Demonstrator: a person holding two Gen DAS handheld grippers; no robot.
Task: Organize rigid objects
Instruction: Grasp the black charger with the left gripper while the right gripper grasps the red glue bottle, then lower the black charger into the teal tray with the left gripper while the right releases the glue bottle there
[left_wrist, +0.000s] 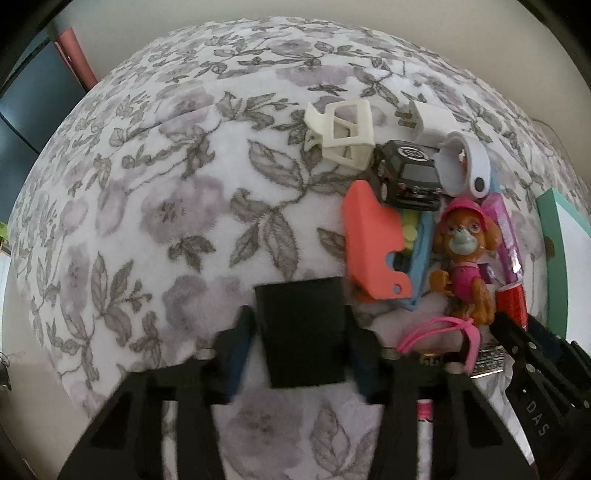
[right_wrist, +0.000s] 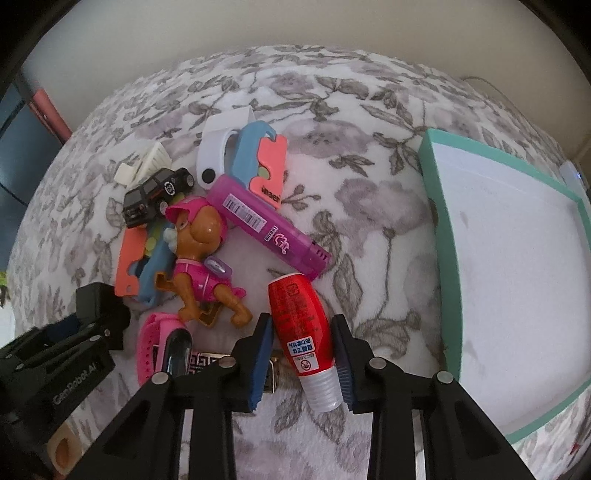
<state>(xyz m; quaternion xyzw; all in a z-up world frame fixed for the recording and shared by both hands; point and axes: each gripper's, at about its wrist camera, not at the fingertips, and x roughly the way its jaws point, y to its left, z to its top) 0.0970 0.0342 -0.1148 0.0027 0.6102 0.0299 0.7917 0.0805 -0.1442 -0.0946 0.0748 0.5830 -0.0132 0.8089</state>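
My left tongs (left_wrist: 301, 332) grip a black block (left_wrist: 303, 332) at lower centre; my right tongs (right_wrist: 303, 354) straddle the red bottle (right_wrist: 304, 332) (pads not clearly touching), lower centre, beside the teal tray (right_wrist: 439, 236).

Setting: a domestic room, most likely a bedroom or living area. Indicators follow. The work surface is a plush blanket (right_wrist: 369, 229) with a grey-and-lilac floral print, extending ahead of and beneath both sets of jaws. Household and children's items lie ahead of the jaws: a toy puppy figure (right_wrist: 199, 251), a black toy car (left_wrist: 410, 177), a white hair claw clip (left_wrist: 341, 134) and a white plug adapter (left_wrist: 430, 122). A plain cream wall (right_wrist: 295, 26) rises beyond the blanket's far edge.
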